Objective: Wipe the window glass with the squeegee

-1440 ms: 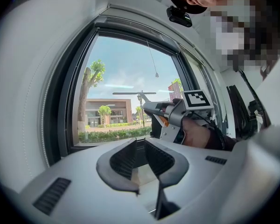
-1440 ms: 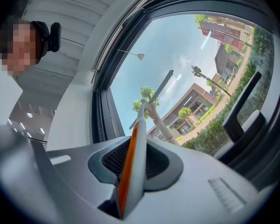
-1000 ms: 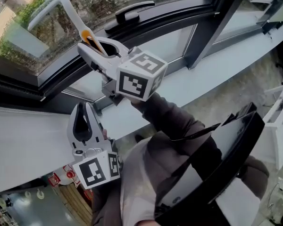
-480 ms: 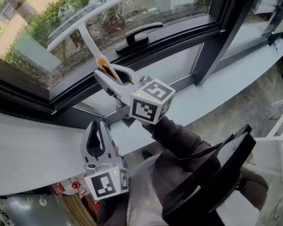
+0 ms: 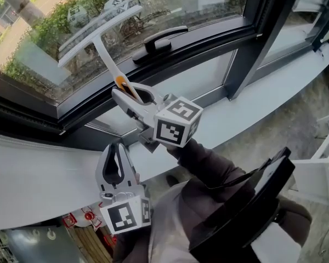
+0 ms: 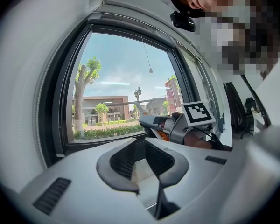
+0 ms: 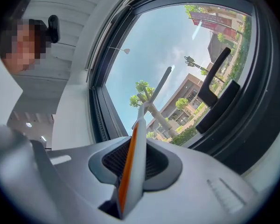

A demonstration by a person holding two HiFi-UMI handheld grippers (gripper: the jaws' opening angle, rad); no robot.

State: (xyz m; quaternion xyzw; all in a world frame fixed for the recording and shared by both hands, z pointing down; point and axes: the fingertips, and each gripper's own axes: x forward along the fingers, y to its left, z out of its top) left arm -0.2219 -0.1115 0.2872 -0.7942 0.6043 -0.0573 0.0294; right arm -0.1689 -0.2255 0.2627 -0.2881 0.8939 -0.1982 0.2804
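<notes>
The squeegee (image 5: 106, 58) has a white handle with an orange strip and a long pale T-shaped blade (image 5: 98, 27) lying against the window glass (image 5: 181, 4). My right gripper (image 5: 132, 95) is shut on the lower end of the handle and holds it up toward the pane. In the right gripper view the handle (image 7: 139, 125) rises from between the jaws of that gripper (image 7: 132, 164) to the blade (image 7: 157, 88). My left gripper (image 5: 117, 145) hangs below and to the left, shut and holding nothing; in its own view its jaws (image 6: 142, 148) point at the window.
A dark window handle (image 5: 156, 40) sits on the frame just right of the blade. A dark mullion (image 5: 249, 37) stands to the right above the pale sill (image 5: 252, 100). A black object (image 5: 247, 201) is at the lower right, beside the person's sleeve (image 5: 208, 163).
The head view has shifted, so the window sits lower in the picture. The right gripper keeps its hold on the squeegee, and the blade has edged slightly closer to the window handle. The left gripper stays low.
</notes>
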